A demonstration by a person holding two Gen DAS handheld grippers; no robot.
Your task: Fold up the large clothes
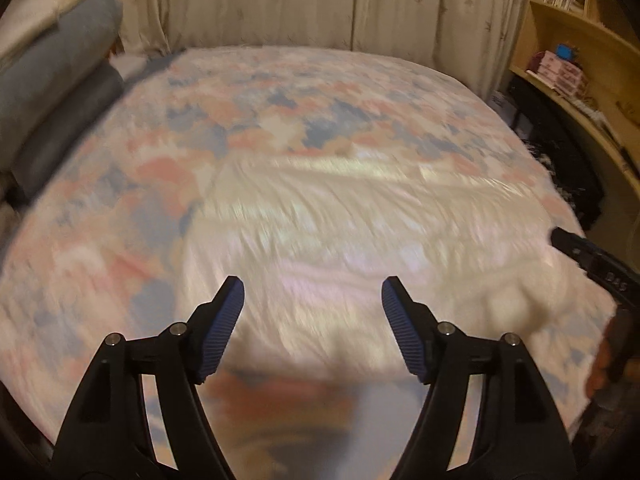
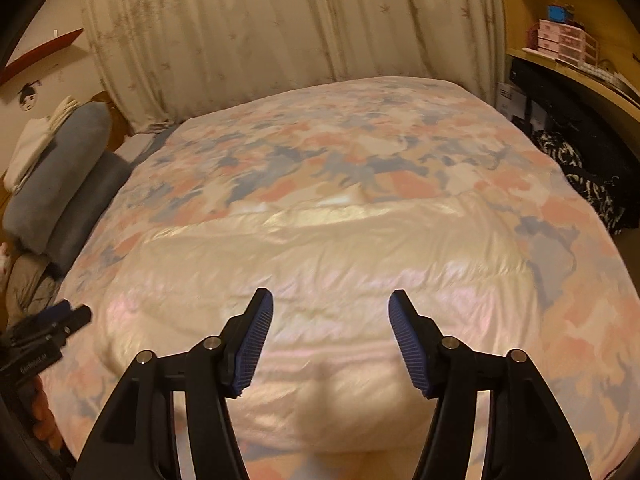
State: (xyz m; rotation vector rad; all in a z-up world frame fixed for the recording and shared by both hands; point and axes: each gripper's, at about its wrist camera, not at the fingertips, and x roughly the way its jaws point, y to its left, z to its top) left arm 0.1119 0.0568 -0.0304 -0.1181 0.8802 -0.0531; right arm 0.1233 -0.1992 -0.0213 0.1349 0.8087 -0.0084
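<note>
**Cream puffy jacket flat on bed, both my grippers wide open above it**

Patterned bedspread (image 2: pixel 360 152) in pink, blue and cream covers the whole bed, biggest thing in both views. Pale curtains (image 2: pixel 248 32) hang behind the far edge. Wooden shelving (image 1: pixel 592 60) stands on the right side, a pink drawer box (image 2: pixel 560 40) on it. Grey-blue pillows (image 2: pixel 60 184) stacked at the left edge of the bed, white folded cloth on top of them.

Cream shiny jacket (image 2: pixel 320 264) lies spread on the near half of the bedspread, quilted and wrinkled, one rounded bulge at its near edge. Left wrist view is motion-blurred, so seam detail there is unreadable.

My right gripper (image 2: pixel 331 298): jaws spread wide, nothing between the blue pads, poised over the near middle of the jacket. My left gripper (image 1: pixel 313 284): same, fully spread, holding nothing, over the jacket's left part. Contact with fabric: can't tell for either. Each gripper shows at the edge of the other's view.
</note>
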